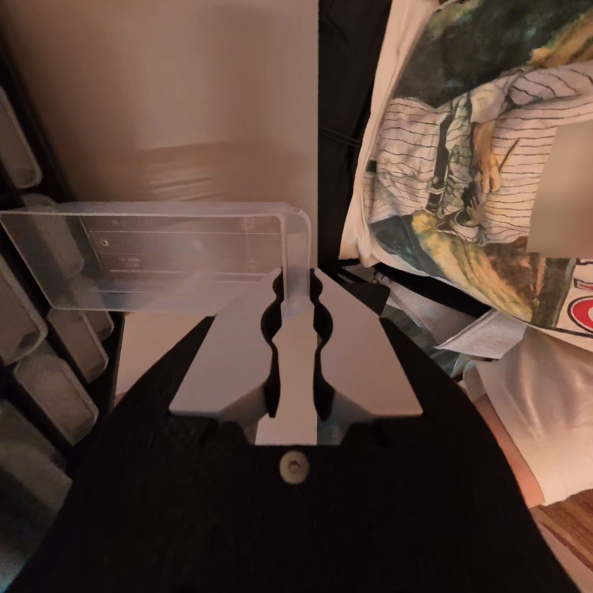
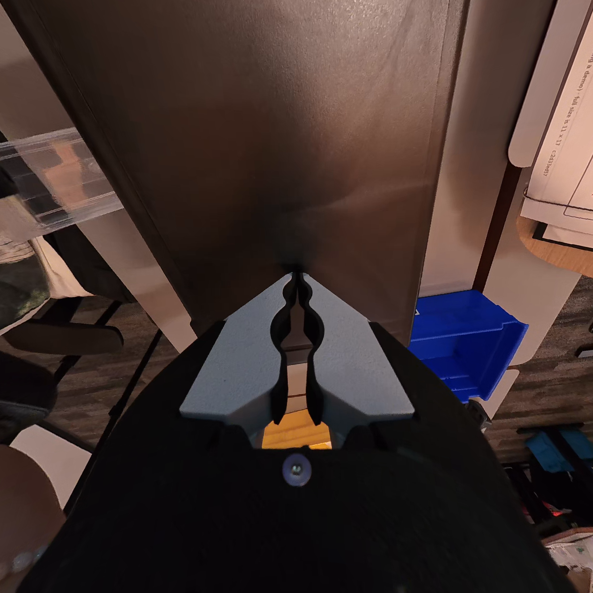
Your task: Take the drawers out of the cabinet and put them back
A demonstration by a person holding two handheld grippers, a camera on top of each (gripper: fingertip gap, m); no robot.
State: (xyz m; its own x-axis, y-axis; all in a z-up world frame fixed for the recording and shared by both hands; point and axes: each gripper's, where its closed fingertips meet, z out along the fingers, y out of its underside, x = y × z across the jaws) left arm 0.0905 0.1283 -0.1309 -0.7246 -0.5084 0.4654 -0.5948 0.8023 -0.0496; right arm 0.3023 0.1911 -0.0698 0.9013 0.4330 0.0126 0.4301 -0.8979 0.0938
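Observation:
In the left wrist view my left gripper [image 1: 296,276] is shut on the ribbed front tab of a clear plastic drawer [image 1: 160,253]. The drawer sticks out sideways from the black cabinet [image 1: 9,205] at the left edge, where several more clear drawers [image 1: 54,388] sit in their slots. In the right wrist view my right gripper [image 2: 295,276] is shut and empty, its tips pressed against the cabinet's dark flat outer panel [image 2: 272,144]. The same clear drawer [image 2: 57,179] shows blurred at the left of that view.
A person in a printed white shirt [image 1: 465,160] stands close on the right of the left wrist view. A blue plastic bin [image 2: 462,343] sits right of the cabinet, with papers [image 2: 564,144] above it. A dark chair [image 2: 64,333] is at lower left.

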